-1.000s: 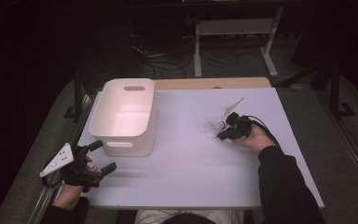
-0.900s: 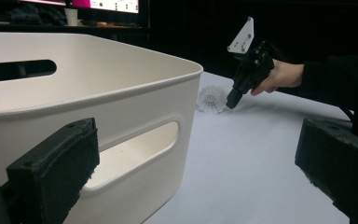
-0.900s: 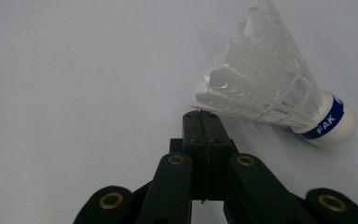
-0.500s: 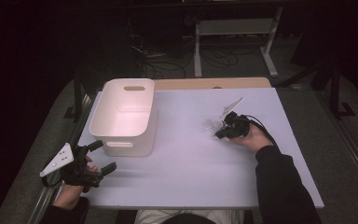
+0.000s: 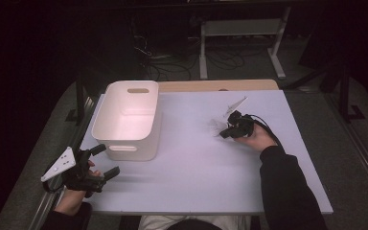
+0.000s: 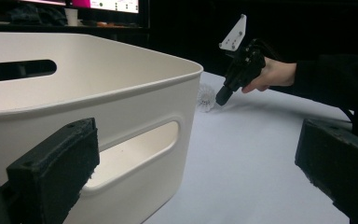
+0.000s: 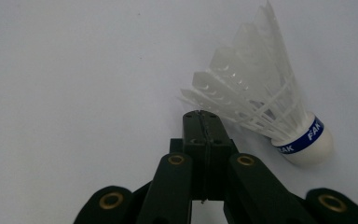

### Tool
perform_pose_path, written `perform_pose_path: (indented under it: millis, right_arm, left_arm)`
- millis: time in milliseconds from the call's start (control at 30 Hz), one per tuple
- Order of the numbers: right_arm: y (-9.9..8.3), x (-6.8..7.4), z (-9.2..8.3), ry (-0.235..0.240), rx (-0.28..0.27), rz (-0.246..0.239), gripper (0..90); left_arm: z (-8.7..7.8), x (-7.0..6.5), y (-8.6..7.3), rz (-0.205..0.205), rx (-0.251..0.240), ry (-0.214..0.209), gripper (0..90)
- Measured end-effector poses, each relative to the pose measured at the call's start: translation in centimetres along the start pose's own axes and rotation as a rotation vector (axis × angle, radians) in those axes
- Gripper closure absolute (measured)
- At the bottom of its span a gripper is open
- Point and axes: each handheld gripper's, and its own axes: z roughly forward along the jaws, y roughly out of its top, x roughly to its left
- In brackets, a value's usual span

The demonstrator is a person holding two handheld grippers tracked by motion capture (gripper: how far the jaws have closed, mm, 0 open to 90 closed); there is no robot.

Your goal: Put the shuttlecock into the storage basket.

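A white feathered shuttlecock with a blue band round its cork lies on its side on the white table, right of centre. My right gripper is shut, its jaws pressed flat together, and its tip rests right at the edge of the feathers. I see nothing clearly pinched between the jaws. From above, the shuttlecock sits just left of this gripper. My left gripper is open at the table's front left corner, with its jaws wide apart facing the white basket.
The white plastic basket with handle slots stands at the left of the table, and its inside looks bare. Beyond the table's far edge are a strip of wood, cables on the floor and a metal stand.
My right gripper has edged slightly left, closer to the shuttlecock. The left gripper has not moved.
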Motion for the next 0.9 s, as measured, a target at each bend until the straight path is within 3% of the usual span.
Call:
perform_pose_path:
  millis: [400,900]
  right_arm:
    - [0.0,-0.6,0.5,-0.024,-0.022,0.023,89.0]
    - [1.4,-1.5,0.9,-0.034,-0.018,0.038,89.0]
  left_arm:
    - [0.0,0.0,0.0,0.0,0.002,0.001,0.0]
    - [0.0,0.0,0.0,0.0,0.001,0.0,0.0]
